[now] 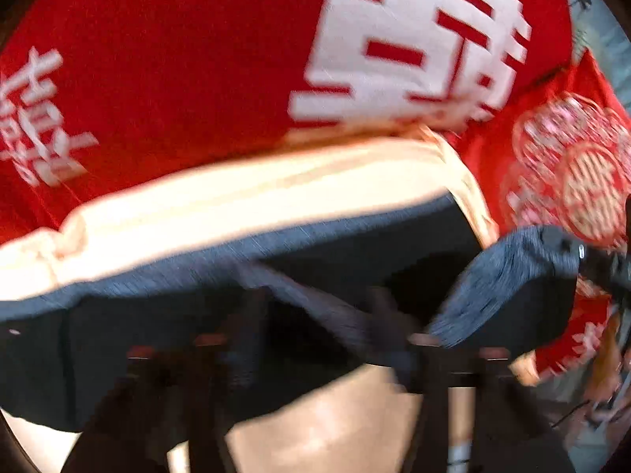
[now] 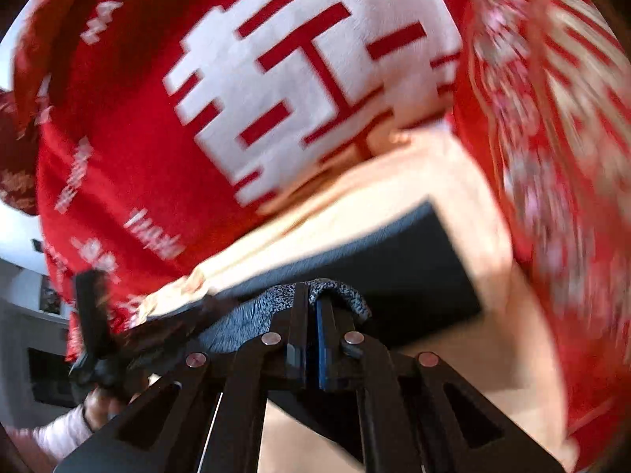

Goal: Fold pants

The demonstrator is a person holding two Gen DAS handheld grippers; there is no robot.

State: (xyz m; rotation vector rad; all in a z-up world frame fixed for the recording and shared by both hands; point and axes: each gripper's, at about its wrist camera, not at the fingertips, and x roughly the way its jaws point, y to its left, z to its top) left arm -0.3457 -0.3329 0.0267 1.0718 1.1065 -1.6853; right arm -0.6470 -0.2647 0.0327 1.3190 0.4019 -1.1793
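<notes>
The dark grey pants point(image 1: 355, 244) hang in a lifted fold over a cream cloth point(image 1: 256, 193) on a red blanket. In the left wrist view my left gripper point(image 1: 323, 339) is blurred and mostly covered by the dark fabric, and its jaws seem closed on it. In the right wrist view my right gripper point(image 2: 311, 307) is shut on a bunched edge of the pants point(image 2: 339, 295). The rest of the pants point(image 2: 414, 268) lies just beyond. The other gripper point(image 2: 92, 315) shows at the left, holding the same fabric.
A red blanket with large white characters point(image 1: 177, 79) point(image 2: 157, 126) covers the surface. A red patterned cloth point(image 1: 572, 165) point(image 2: 552, 138) lies at the right. A person's hand in a pale sleeve point(image 2: 79, 418) shows at lower left.
</notes>
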